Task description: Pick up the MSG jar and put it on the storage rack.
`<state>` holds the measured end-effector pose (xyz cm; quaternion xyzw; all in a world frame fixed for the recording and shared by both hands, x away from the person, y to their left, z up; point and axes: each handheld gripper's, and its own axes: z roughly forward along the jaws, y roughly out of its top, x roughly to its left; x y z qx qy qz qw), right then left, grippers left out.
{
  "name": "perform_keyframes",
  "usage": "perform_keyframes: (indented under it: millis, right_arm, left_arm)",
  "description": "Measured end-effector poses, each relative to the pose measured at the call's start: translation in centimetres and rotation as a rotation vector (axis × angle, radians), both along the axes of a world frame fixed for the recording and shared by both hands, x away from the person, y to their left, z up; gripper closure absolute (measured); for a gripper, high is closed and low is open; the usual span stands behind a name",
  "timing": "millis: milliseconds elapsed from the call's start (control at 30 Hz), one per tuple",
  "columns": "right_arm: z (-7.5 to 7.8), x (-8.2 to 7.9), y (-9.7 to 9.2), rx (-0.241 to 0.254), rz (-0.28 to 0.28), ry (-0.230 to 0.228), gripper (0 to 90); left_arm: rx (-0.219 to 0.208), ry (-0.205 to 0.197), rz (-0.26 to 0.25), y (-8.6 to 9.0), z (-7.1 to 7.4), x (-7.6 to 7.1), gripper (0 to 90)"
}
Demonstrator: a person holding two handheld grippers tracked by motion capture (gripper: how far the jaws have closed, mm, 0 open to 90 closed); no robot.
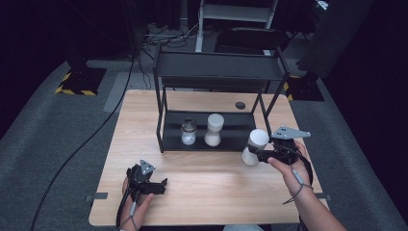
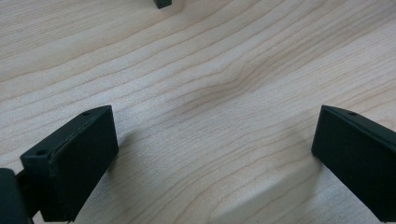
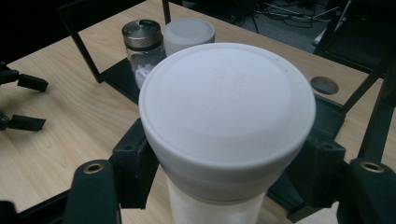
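White-lidded jar (image 3: 227, 121) between clamping pads (image 3: 135, 168)

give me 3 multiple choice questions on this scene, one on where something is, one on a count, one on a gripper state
1. Where is the metal-lidded glass jar?
A. on the rack's lower shelf
B. on the rack's top shelf
C. on the floor

2. How many containers stand on the lower shelf?
A. one
B. two
C. four

3. What is the right gripper doing?
A. hanging open over the table
B. shut on nothing
C. shut on the white-lidded jar

Answers:
1 A, it stands beside the white-capped jar on that shelf.
2 B, those two alone.
3 C, its fingers press the jar below its lid.
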<state>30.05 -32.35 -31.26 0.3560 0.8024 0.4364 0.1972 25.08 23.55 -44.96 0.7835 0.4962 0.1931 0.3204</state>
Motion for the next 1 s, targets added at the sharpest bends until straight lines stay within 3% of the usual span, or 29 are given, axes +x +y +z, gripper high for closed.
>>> perform_keyframes:
  millis: [500, 767, 1000]
  right_arm:
    - [0.0, 4.3, 1.6, 0.003, 0.001, 0.006, 33.7]
    - [-0.6, 6.4, 2.4, 0.018, -0.019, 0.019, 33.8]
    - [-1.3, 7.5, 3.4, -0.001, -0.044, 0.012, 33.7]
  left_arm:
    - [0.000, 0.000, 0.000, 0.0, 0.0, 0.0, 0.0]
    - [0.000, 0.000, 0.003, 0.0, 0.0, 0.0, 0.0]
    - [0.000, 0.000, 0.005, -0.1, 0.0, 0.0, 0.0]
